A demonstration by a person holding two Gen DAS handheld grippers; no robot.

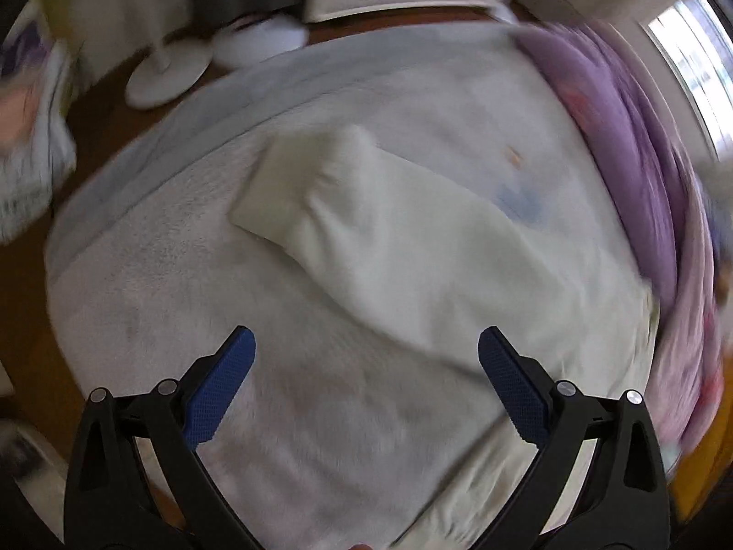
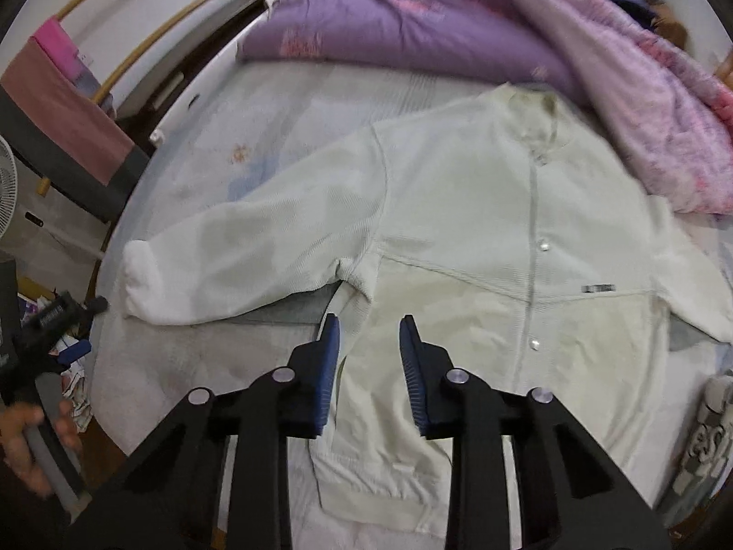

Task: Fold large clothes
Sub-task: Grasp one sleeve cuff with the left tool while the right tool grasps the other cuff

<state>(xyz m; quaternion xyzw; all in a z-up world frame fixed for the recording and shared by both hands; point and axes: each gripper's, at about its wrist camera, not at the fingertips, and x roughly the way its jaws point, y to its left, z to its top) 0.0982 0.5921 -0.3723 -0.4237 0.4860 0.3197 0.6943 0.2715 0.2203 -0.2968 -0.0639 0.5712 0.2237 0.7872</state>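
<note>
A bed (image 2: 284, 105) fills the room; purple quilt (image 2: 412, 23) at twelve o'clock, white fan (image 1: 160, 78) on brown floor (image 1: 91, 128), bright window (image 1: 691, 59) at two.

Jacket (image 2: 458, 238): pale cream, snap-buttoned, closed; spread flat face-up on bed, collar far, one sleeve outstretched.

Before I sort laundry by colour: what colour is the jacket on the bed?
The jacket is pale cream-white, with a light grey front placket; the right wrist view shows it best.

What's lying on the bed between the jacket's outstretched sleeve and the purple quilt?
Nothing but bare bedsheet, pale with a faint flower print. The right wrist view shows it: the sleeve stretches across below it and the purple quilt sits bunched beyond.
</note>
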